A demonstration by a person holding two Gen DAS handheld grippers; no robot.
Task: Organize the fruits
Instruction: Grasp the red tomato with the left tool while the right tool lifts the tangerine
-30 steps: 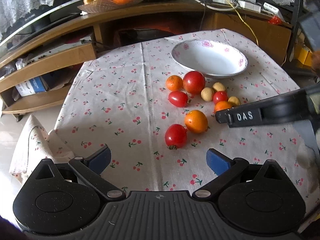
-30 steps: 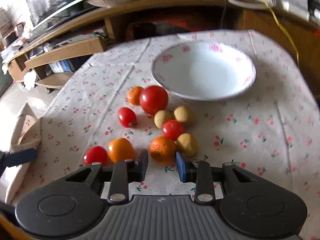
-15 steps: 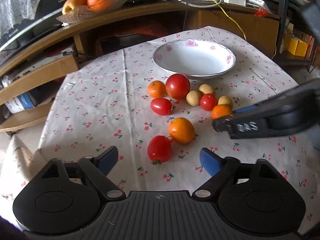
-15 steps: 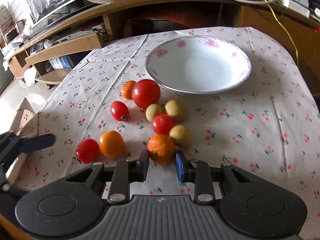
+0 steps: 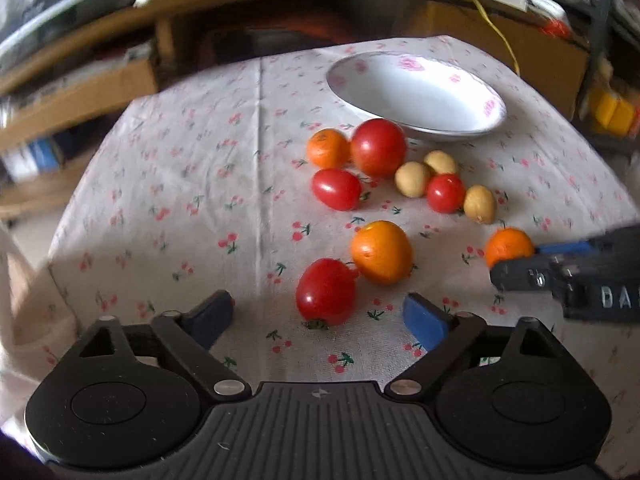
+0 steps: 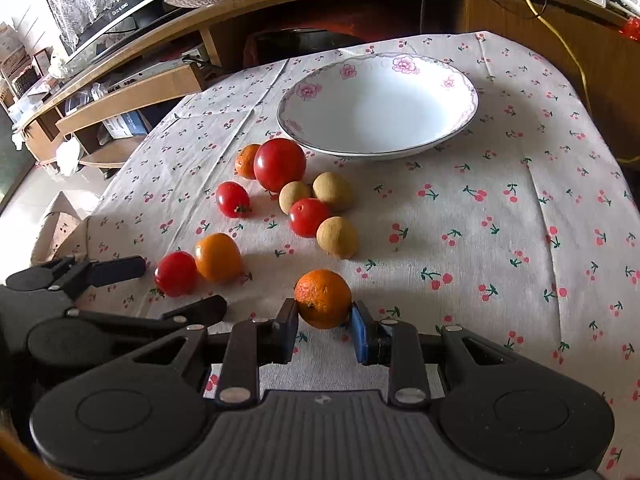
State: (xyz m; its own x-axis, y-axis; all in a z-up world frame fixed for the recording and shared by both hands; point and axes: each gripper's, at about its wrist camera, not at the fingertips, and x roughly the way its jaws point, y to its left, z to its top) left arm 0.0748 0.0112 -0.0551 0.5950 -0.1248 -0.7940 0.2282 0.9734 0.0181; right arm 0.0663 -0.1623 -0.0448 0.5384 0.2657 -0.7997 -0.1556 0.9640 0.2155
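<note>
Right gripper (image 6: 325, 322): its jaws are narrowed onto a small round orange mandarin (image 6: 323, 298), one blue pad on each side of the fruit, pressing its left and right flanks.
Held mandarin: it sits at the tips of the jaws, near the front edge of the bench (image 6: 500, 216), apart from the other fruit; whether it touches the cloth I cannot tell. From the left wrist view the same mandarin (image 5: 509, 245) shows at the tip of the right gripper (image 5: 520, 260).
Left gripper (image 5: 318, 316): jaws wide apart and holding nothing, hovering low over the front of the bench.
Oval red tomato (image 5: 326, 292): it lies just ahead of the left jaws, roughly centred in the gap and beyond the pads.
Round orange tomato (image 5: 382, 251): touching the oval red tomato on its far right side.
White shallow bowl with pink flowers on the rim (image 6: 460, 80): at the far side of the bench, nothing in it.
Remaining fruit: a large round red tomato (image 6: 279, 164) lies just before the bowl, with smaller fruits clustered around it.
Bench cover: white cloth printed with small cherries (image 6: 480, 248).
</note>
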